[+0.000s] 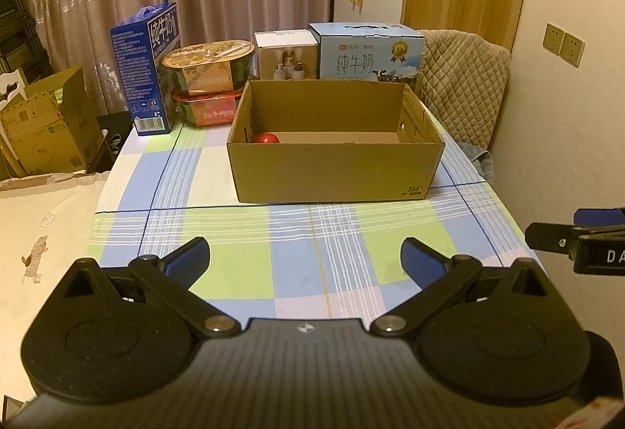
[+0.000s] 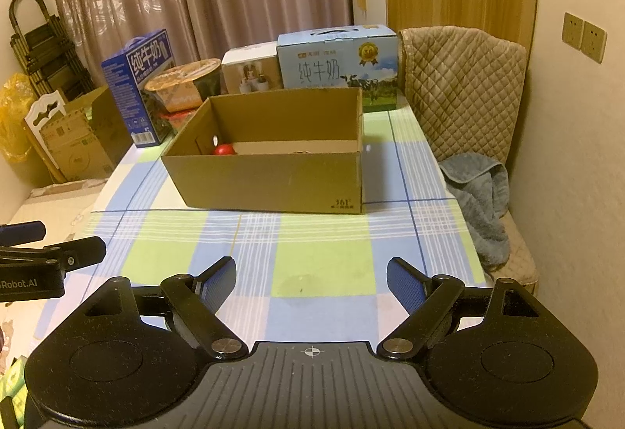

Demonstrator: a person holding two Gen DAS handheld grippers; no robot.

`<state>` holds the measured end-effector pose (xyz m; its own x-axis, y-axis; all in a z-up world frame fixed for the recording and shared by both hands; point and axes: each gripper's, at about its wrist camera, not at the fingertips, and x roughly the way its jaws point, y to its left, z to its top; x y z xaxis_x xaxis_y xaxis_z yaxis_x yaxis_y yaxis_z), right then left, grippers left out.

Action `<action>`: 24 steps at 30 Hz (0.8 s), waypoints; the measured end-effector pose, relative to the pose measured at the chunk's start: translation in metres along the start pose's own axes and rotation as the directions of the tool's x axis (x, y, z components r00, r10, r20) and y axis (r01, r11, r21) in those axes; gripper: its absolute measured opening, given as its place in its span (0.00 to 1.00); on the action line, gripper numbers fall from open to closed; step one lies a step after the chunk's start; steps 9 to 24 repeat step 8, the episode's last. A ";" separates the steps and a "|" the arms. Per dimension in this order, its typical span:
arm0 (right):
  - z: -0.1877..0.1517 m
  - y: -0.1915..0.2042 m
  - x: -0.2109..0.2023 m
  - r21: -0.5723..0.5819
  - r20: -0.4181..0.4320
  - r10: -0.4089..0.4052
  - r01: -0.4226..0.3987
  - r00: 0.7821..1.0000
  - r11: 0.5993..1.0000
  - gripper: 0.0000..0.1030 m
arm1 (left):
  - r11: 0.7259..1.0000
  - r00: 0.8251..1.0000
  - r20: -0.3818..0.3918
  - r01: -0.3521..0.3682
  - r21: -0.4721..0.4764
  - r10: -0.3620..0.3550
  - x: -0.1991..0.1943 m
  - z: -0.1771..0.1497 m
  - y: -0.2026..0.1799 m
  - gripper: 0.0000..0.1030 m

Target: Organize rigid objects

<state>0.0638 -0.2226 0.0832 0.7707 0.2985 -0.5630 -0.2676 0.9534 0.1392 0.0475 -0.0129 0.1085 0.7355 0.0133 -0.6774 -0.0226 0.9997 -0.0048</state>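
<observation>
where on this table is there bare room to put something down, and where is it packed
Bare cloth lies between the open cardboard box and both open grippers, left and right, plus a strip left of the box. Inside it, only a red ball shows. The back edge is crowded: dark blue milk carton, stacked noodle bowls, light blue milk carton.

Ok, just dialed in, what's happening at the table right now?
Nothing is being handled. The left gripper and right gripper both hang over the checked tablecloth with jaws open and empty. Ahead sits the open cardboard box, holding a red ball in its near-left corner.
</observation>
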 end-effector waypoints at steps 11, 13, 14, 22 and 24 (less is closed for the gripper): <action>-0.002 -0.001 0.004 0.005 -0.006 -0.002 0.002 1.000 1.000 0.79 | 0.999 0.999 0.015 0.040 -0.026 -0.040 0.002 -0.001 0.003 1.00; -0.002 -0.001 0.004 0.005 -0.006 -0.002 0.002 1.000 1.000 0.79 | 0.999 0.999 0.015 0.040 -0.026 -0.040 0.002 -0.001 0.003 1.00; -0.002 -0.001 0.004 0.005 -0.006 -0.002 0.002 1.000 1.000 0.79 | 0.999 0.999 0.015 0.040 -0.026 -0.040 0.002 -0.001 0.003 1.00; -0.002 -0.001 0.004 0.005 -0.006 -0.002 0.002 1.000 1.000 0.79 | 0.999 0.999 0.015 0.040 -0.026 -0.040 0.002 -0.001 0.003 1.00; -0.002 -0.001 0.004 0.005 -0.006 -0.002 0.002 1.000 1.000 0.79 | 0.999 0.999 0.015 0.040 -0.026 -0.040 0.002 -0.001 0.003 1.00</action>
